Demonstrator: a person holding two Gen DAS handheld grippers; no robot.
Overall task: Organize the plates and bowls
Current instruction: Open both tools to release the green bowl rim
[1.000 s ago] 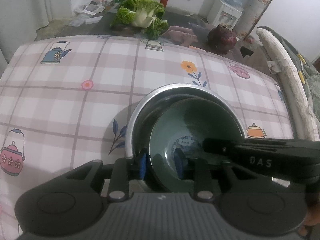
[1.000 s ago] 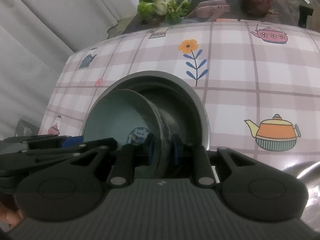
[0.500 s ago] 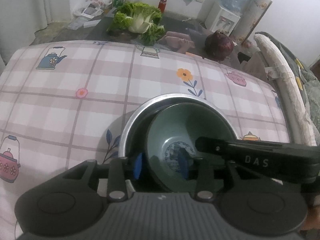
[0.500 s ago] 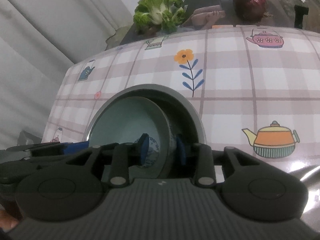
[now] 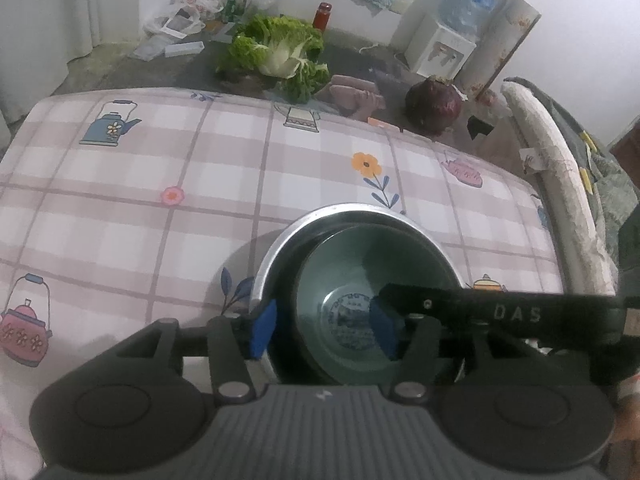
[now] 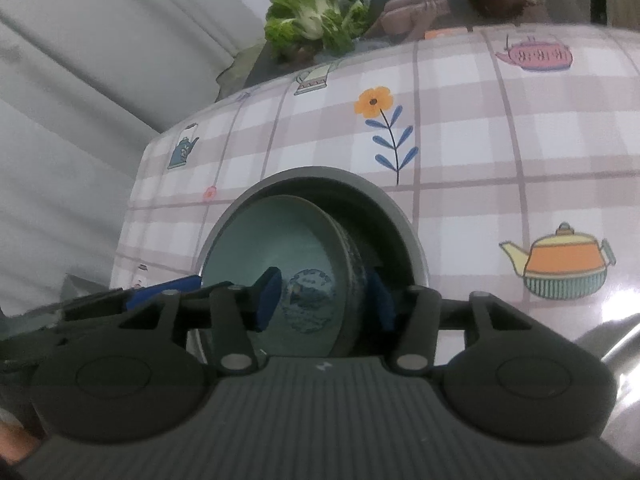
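1. Checked tablecloth [image 5: 120, 216] carries a steel bowl [image 5: 280, 248] with the green ceramic bowl [image 5: 360, 264] nested inside it, straight ahead of my fingers.
2. My left gripper [image 5: 323, 330] has just been opening; its blue pads straddle both bowls' near walls, clear of them.
3. My right gripper [image 6: 325, 298] has just been opening too, the ceramic wall between its pads, untouched.
4. Both bowls' near rims are hidden behind my grippers.
5. Beyond lie lettuce [image 5: 280, 56] and a red cabbage [image 5: 434, 104].

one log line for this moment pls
stage: release | green bowl: nested in steel bowl | left claw: just opening, off rims | right claw: just opening, off rim
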